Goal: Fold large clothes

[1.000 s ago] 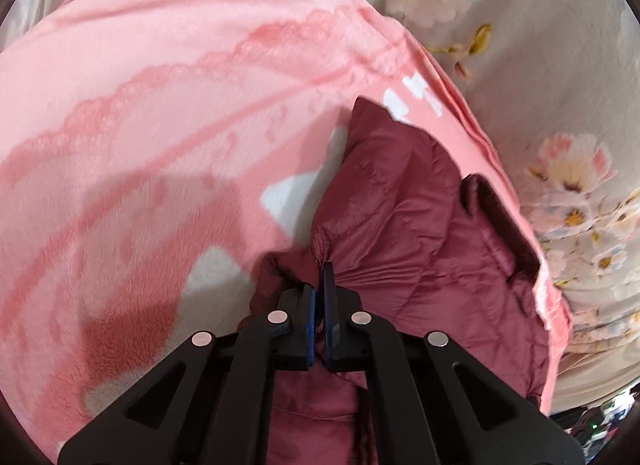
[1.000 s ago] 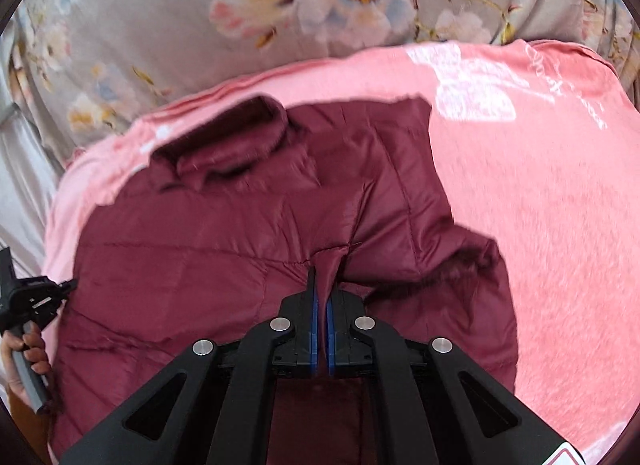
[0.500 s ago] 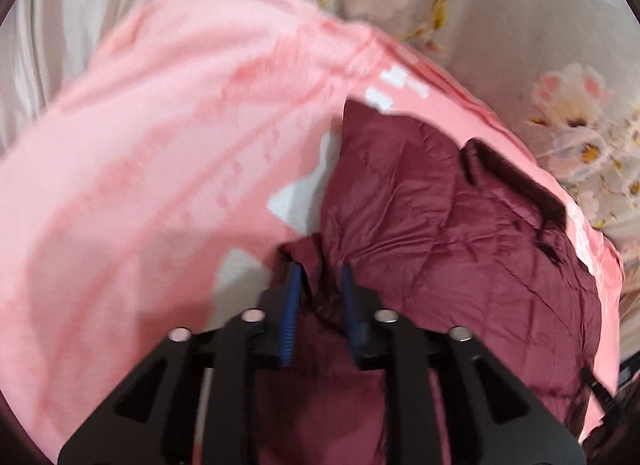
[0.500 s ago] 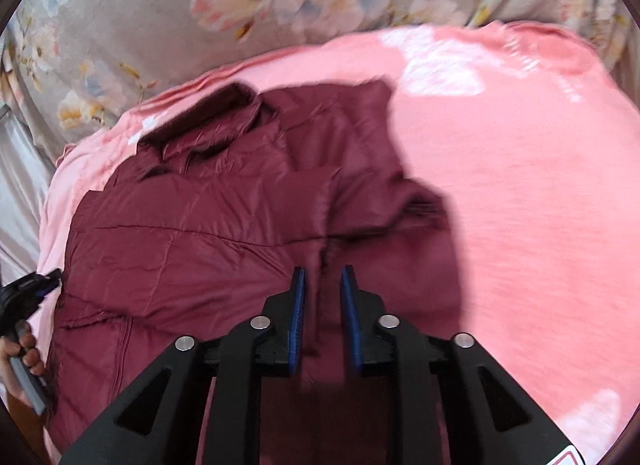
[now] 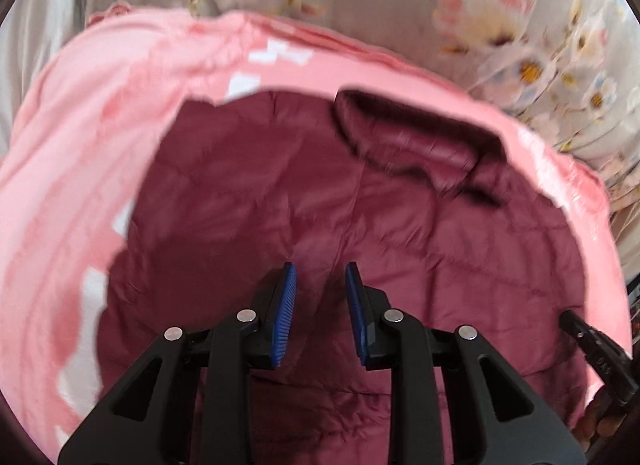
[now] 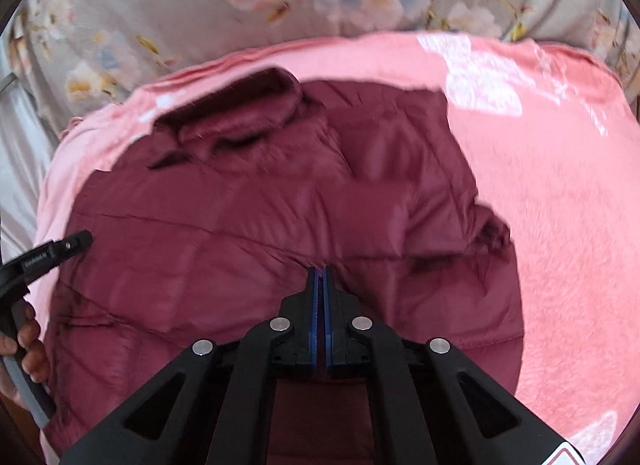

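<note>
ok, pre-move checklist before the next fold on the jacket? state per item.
1. Left gripper free of cloth: ok, jaws open with nothing between them.
2. Right gripper free of cloth: cannot tell; jaws shut, and no fabric visibly pinched between them.
3. Maroon jacket lies wholly on the pink blanket: ok in the far part; the near hem is hidden behind the grippers.
4. Collar at the far end, towards the floral bedding: ok.
5. Right-side sleeve folded in: not ok, it lies bunched at the jacket's edge.
6. Picture sharp enough to pick a grasp point: not ok, both views blurred.
</note>
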Available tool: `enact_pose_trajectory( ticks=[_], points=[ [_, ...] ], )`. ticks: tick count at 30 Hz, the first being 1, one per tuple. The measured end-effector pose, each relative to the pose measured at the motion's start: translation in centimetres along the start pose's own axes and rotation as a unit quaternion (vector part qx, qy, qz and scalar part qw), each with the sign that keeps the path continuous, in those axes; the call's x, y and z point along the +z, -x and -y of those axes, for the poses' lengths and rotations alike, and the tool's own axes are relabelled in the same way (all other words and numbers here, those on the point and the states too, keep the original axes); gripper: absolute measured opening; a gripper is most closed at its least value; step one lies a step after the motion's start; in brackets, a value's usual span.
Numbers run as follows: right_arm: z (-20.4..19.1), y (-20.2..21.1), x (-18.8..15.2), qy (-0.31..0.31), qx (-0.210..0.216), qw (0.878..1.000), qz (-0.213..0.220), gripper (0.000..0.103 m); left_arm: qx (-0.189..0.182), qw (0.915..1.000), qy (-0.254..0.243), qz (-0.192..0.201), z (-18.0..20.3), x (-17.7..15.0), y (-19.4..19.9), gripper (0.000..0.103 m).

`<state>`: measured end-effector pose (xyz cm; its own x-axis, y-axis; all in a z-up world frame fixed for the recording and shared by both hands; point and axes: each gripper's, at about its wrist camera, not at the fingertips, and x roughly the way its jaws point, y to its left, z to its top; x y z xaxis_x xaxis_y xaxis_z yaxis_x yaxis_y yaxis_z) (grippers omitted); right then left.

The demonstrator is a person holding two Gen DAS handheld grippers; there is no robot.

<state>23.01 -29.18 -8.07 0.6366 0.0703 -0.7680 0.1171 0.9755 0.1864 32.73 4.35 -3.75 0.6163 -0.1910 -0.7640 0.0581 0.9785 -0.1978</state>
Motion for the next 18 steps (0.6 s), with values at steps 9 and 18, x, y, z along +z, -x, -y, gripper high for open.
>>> enact_pose_trajectory(
  ticks=[9,18],
  points=[
    [0.2,-1.4,-1.2,0.016,-0.010,1.000,0.007,0.000,0.012,0.9997,-0.020,-0.001,-0.2,-1.8,-2.0,0.018],
    [0.2,-1.4,-1.3,0.016,-0.012,1.000,0.010,0.000,0.018,0.9994,-0.027,0.013,-0.3,-2.3,-2.3,0.014]
  ],
)
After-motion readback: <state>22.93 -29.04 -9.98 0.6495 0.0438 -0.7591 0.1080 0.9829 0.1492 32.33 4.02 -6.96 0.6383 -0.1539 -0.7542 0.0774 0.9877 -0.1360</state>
